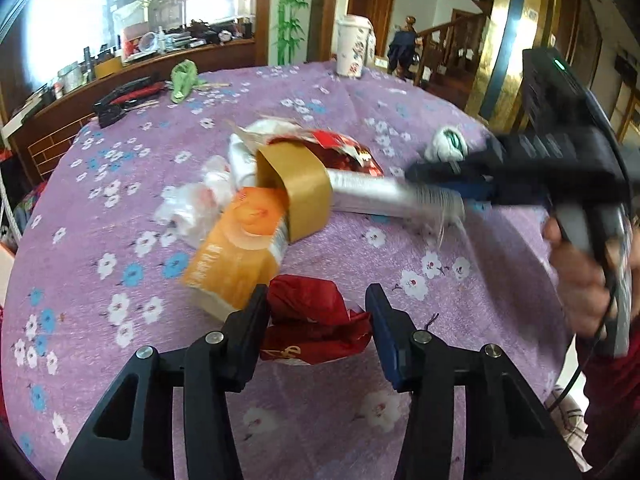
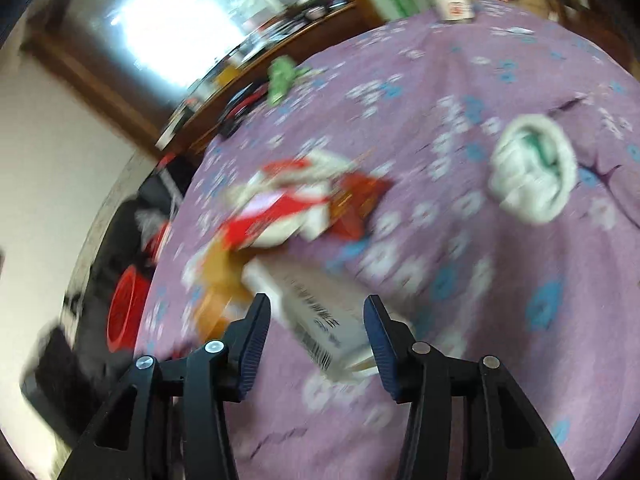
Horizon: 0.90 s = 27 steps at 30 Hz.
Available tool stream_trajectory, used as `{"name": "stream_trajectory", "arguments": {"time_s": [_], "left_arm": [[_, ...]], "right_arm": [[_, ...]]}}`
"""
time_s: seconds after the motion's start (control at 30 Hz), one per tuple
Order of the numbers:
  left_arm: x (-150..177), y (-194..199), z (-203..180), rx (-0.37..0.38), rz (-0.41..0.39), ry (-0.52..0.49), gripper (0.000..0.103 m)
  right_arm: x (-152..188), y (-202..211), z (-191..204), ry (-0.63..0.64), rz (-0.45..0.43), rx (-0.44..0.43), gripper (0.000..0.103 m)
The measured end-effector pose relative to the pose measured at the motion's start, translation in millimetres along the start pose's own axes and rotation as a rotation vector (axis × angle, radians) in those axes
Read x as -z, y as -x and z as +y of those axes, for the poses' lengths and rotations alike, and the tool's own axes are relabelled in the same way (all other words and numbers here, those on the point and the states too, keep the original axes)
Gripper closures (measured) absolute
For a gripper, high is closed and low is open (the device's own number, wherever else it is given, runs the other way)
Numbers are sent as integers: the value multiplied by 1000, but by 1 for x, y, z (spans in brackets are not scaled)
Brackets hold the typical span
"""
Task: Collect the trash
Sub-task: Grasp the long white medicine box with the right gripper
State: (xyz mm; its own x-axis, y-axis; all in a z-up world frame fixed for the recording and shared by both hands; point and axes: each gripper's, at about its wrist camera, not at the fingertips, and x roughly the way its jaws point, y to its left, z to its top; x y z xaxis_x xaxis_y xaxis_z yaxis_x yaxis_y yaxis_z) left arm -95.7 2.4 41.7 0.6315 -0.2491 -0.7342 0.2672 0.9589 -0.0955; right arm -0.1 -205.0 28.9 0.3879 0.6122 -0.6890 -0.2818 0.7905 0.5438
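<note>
My left gripper (image 1: pixel 318 308) was released, jaws straddling a red wrapper (image 1: pixel 316 320) on the desk (image 1: pixel 460 320). My right gripper (image 2: pixel 316 320) was released too, a white sleeve (image 2: pixel 320 316) between its jaws; orange carton (image 1: pixel 240 248) at 11 o'clock.

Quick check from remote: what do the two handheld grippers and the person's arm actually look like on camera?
Both the left gripper and the right gripper have black angular linkage arms with silver pivot bolts and dark blue ribbed fingers. From the left wrist view, the right unit has a black body with a green indicator light, a grey handle and a black cable. The hand is bare, with a dark red sleeve.
</note>
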Motion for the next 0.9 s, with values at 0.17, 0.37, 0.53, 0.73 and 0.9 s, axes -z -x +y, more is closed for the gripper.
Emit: {"name": "stream_trajectory", "arguments": {"time_s": [0.17,0.37,0.53,0.73,0.9], "left_arm": [[2,17,15,-1,-31,33,55],[7,22,23,-8,-36,51,55],[9,21,29,-2,-34,62,55],[11,17,29,-6,-31,64,55],[12,16,31,-21,-32,68,55]], "right_arm": [[15,9,34,174,-37,104,44],[-6,-10,12,146,-38,149,31],[-6,-23,4,79,29,65,31],[16,-31,42,224,50,148,31],[23,-45,48,269,56,267,50]]}}
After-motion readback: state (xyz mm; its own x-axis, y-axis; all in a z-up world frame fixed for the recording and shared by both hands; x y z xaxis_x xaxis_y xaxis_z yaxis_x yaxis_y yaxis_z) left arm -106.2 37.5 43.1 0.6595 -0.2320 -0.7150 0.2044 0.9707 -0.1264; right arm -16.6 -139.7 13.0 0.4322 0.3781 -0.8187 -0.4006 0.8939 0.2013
